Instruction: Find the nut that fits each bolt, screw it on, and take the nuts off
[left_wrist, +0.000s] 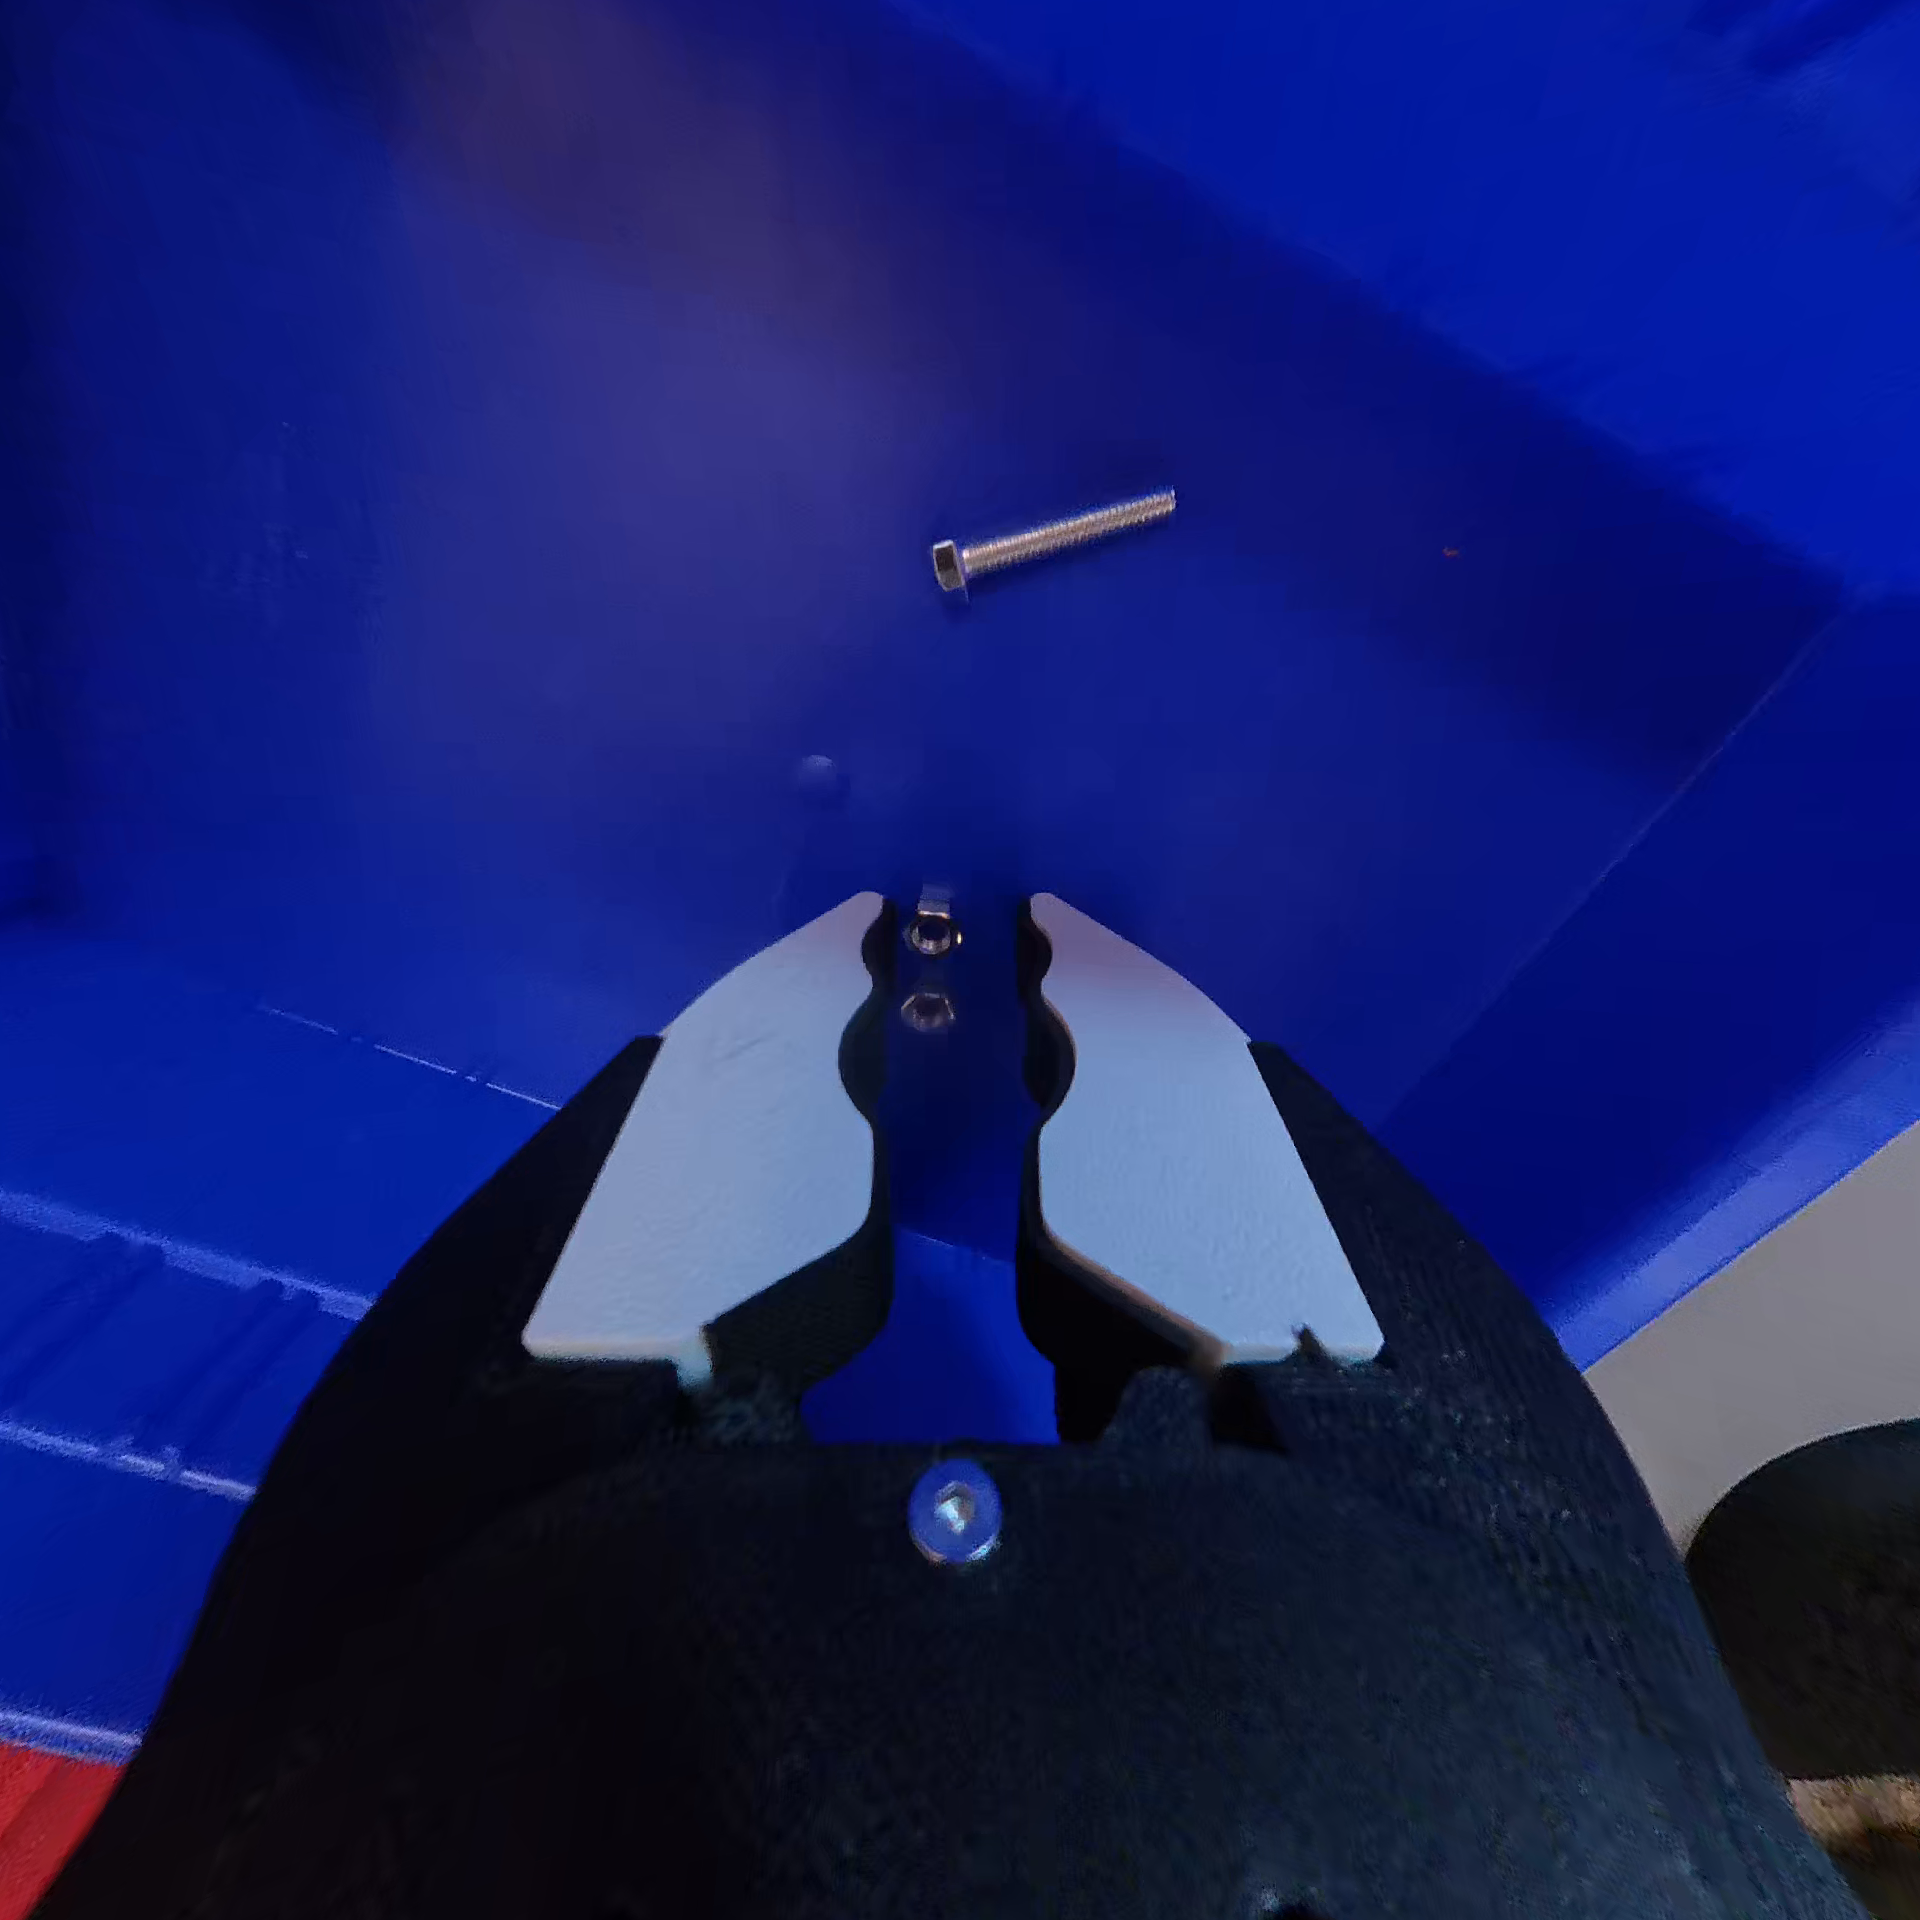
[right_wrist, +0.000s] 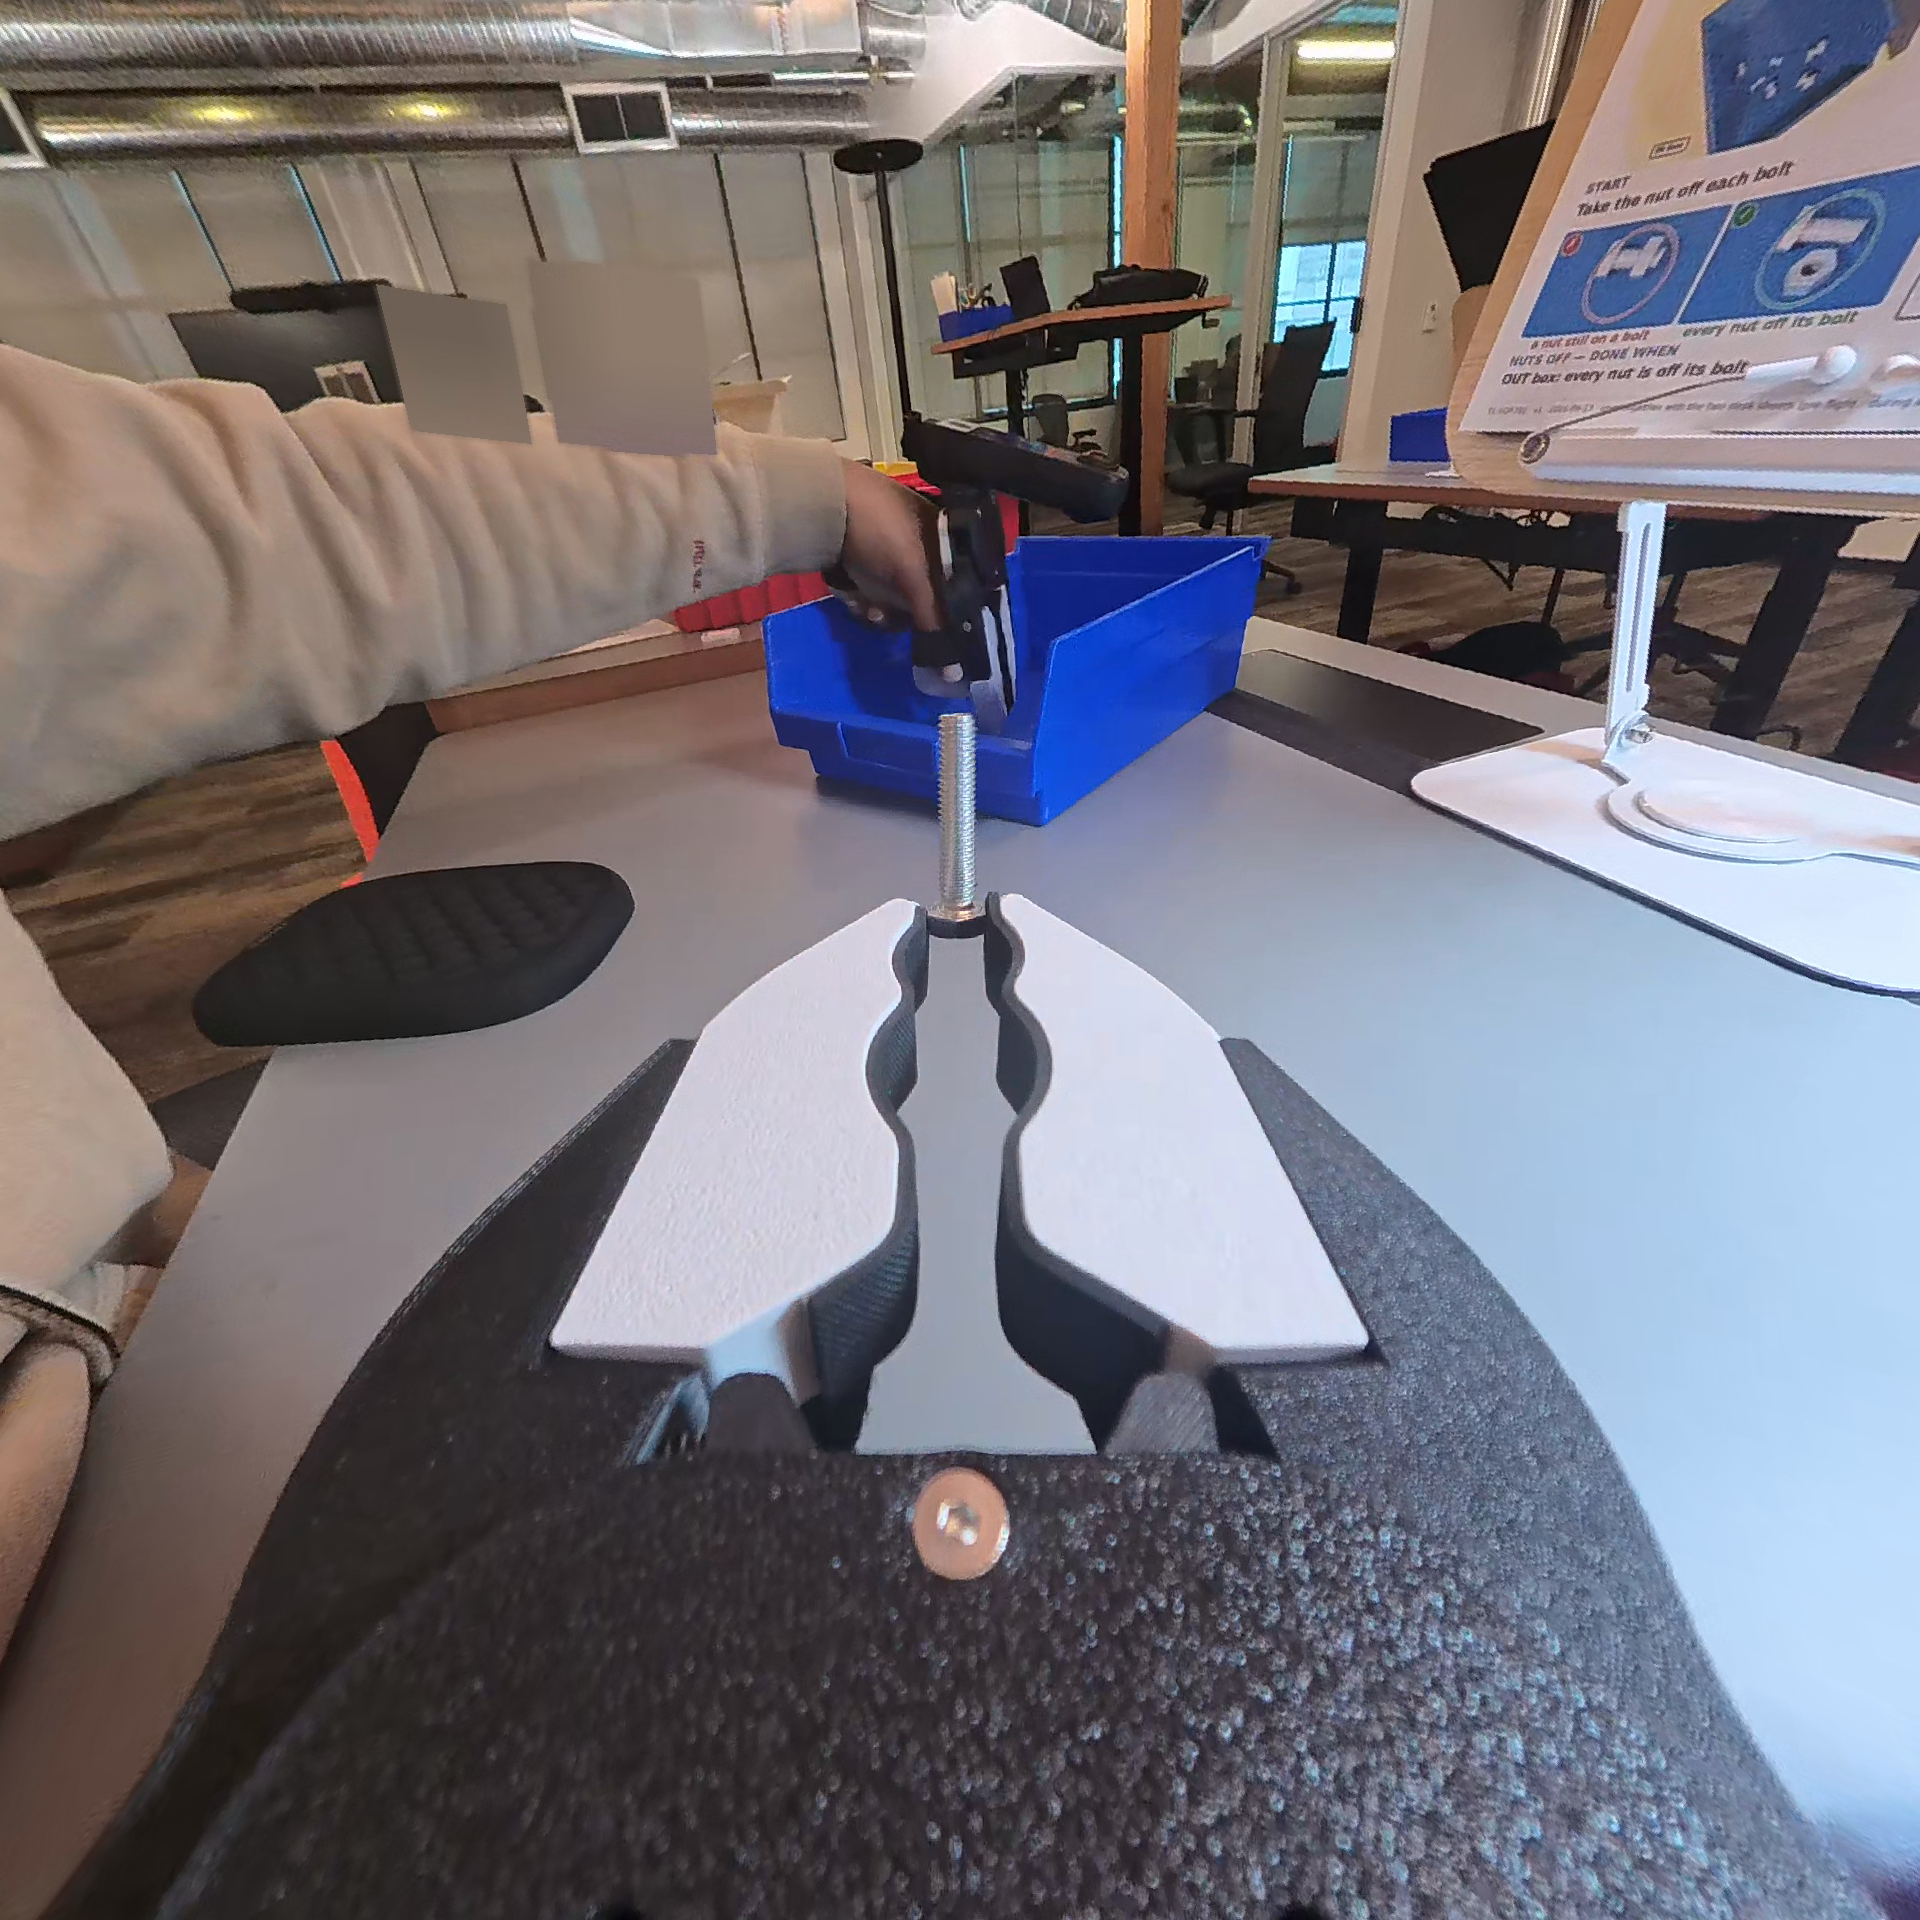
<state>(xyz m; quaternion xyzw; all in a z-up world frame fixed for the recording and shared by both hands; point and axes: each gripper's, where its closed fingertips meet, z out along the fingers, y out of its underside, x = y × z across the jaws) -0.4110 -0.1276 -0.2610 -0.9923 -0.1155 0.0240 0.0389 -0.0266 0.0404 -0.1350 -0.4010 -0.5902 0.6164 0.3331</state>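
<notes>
In the left wrist view my left gripper (left_wrist: 956, 914) is down inside the blue bin (left_wrist: 520, 520), jaws apart. A small silver nut (left_wrist: 932, 930) lies on the bin floor between the fingertips, close to the left one; a second nut shape (left_wrist: 925, 1008) just below it may be a reflection. A loose silver bolt (left_wrist: 1049, 545) lies on the floor farther in. In the right wrist view my right gripper (right_wrist: 961, 920) is shut on the head of another bolt (right_wrist: 956, 810), with the threaded shaft sticking upright. The left gripper (right_wrist: 966, 665) shows there, dipping into the bin (right_wrist: 1122, 665).
The bin stands at the far middle of the grey table (right_wrist: 1351, 1039). A black padded rest (right_wrist: 416, 951) lies at the left edge. A white stand (right_wrist: 1662, 800) holding an instruction sheet is at the right. A red bin (right_wrist: 748, 603) sits behind the sleeve. Between my right fingertips and the black padded rest (right_wrist: 416, 951) there is roughly 30 cm.
</notes>
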